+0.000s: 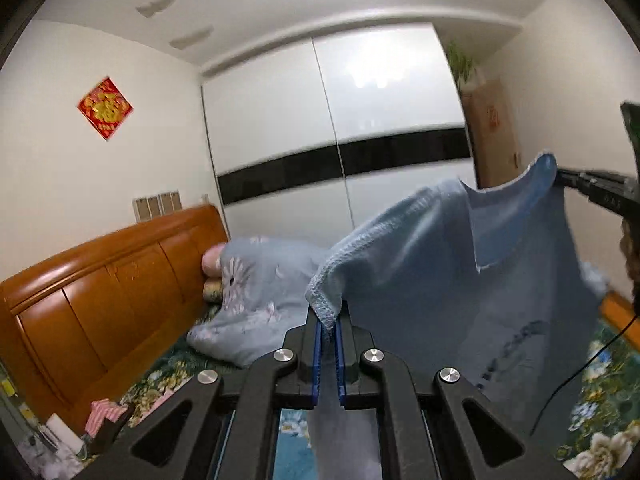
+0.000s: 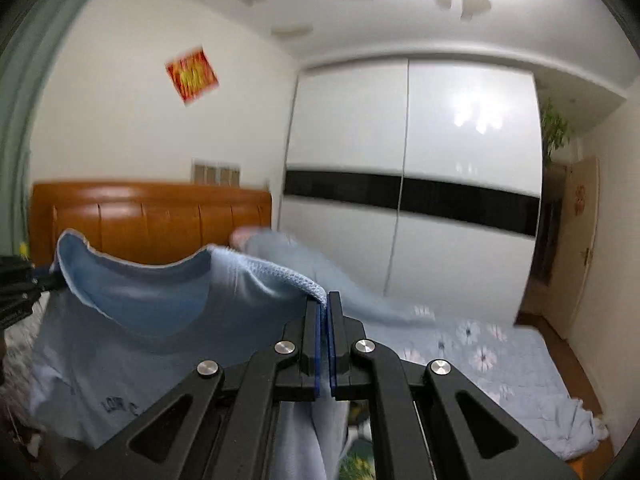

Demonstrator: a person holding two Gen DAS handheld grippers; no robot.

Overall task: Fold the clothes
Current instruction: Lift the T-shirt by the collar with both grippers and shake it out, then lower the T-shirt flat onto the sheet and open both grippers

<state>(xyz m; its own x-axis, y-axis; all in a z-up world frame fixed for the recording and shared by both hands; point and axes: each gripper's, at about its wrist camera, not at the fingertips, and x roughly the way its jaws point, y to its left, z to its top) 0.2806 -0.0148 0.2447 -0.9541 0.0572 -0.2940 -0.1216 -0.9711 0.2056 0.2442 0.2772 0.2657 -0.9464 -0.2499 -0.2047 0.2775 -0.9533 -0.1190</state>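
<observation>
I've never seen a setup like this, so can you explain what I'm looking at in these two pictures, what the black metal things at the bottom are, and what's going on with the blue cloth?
There is no robot here. A person holds a hand-operated two-finger gripper in each hand, and each gripper carries a wide-angle camera looking forward along its fingers. That is why the room looks bent.

One picture comes from the left gripper, the other from the right gripper; the black bars at the bottom are their linkages. Each camera also catches the other gripper at the picture's edge.

Both grippers are shut on the light blue shirt, near its neckline, holding it up in the air, spread between them. It has dark lettering on it.

Below lies a bed with a wooden headboard and a pale floral quilt. Behind stands a white wardrobe with a black band.
</observation>
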